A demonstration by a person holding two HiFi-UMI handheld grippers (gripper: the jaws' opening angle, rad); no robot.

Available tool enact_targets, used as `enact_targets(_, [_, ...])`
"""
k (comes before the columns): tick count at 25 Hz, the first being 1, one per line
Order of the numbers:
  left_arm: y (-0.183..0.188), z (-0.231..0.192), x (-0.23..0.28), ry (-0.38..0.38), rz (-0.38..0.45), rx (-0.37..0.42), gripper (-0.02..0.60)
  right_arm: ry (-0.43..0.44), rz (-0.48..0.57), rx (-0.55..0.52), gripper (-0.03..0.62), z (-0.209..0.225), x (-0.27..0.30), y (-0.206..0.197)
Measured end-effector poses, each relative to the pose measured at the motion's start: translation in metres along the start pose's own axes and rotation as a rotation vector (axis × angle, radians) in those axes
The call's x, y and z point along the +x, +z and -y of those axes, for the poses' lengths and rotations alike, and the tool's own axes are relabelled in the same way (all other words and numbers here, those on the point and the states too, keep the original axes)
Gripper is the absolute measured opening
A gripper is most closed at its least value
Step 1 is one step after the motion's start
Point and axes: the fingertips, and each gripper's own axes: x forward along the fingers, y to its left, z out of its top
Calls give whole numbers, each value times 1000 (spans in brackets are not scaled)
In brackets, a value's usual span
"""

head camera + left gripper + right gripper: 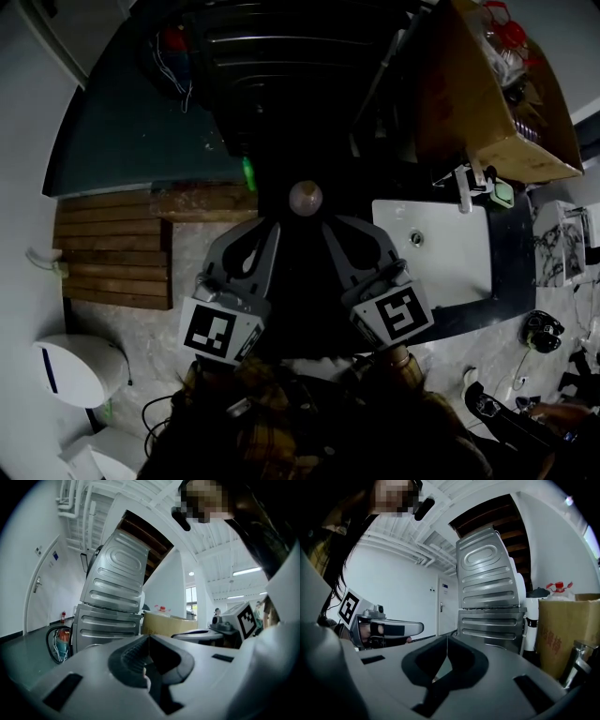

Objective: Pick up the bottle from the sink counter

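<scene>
My left gripper (269, 227) and right gripper (330, 227) are held side by side at the middle of the head view, both pointing away from me, level. The left gripper (149, 636) has its jaws shut with nothing in them. My right gripper (447, 637) is also shut and holds nothing. The white sink basin (455, 258) with its faucet (463, 188) lies to the right of the right gripper. A red-capped bottle (559, 587) shows above the cardboard box (568, 634). I make out no bottle on the dark counter (512, 253).
A tall silver ribbed machine (488, 595) stands straight ahead (115, 599). The open cardboard box (487, 103) sits behind the sink. Wooden slats (112, 258) and a white round container (80, 370) lie on the floor to the left. Black headphones (542, 330) and cables lie at the right.
</scene>
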Motion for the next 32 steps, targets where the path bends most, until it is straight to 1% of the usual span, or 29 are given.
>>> enact_targets(6, [-1, -8, 1, -20, 10, -5, 21, 0, 4, -19, 17, -1, 11, 3])
enact_targets(11, [-7, -13, 5, -41, 2, 1, 21, -4, 11, -29, 18, -3, 22, 4])
enact_targets(15, [-14, -17, 9, -56, -6, -1, 21, -6, 22, -15, 23, -2, 28, 5])
enact_targets(16, [-15, -18, 10, -57, -9, -8, 21, -6, 21, -10, 50, -1, 30, 5])
enact_targets(17, [-17, -20, 11, -57, -14, -19, 20, -6, 19, -10, 93, 1, 32, 4])
enact_targets(18, [-19, -21, 12, -56, -20, -26, 21, -7, 17, -14, 111, 3, 34, 3])
enact_targets(24, [-31, -29, 18, -57, -36, -28, 21, -7, -14, -18, 143, 14, 49, -7])
enact_targets(26, [-36, -31, 19, -56, -46, -34, 21, 2, -26, -21, 164, 17, 54, -12])
enact_targets(32, [-52, -42, 22, -45, -73, -56, 21, 36, -49, -21, 193, 25, 72, -27])
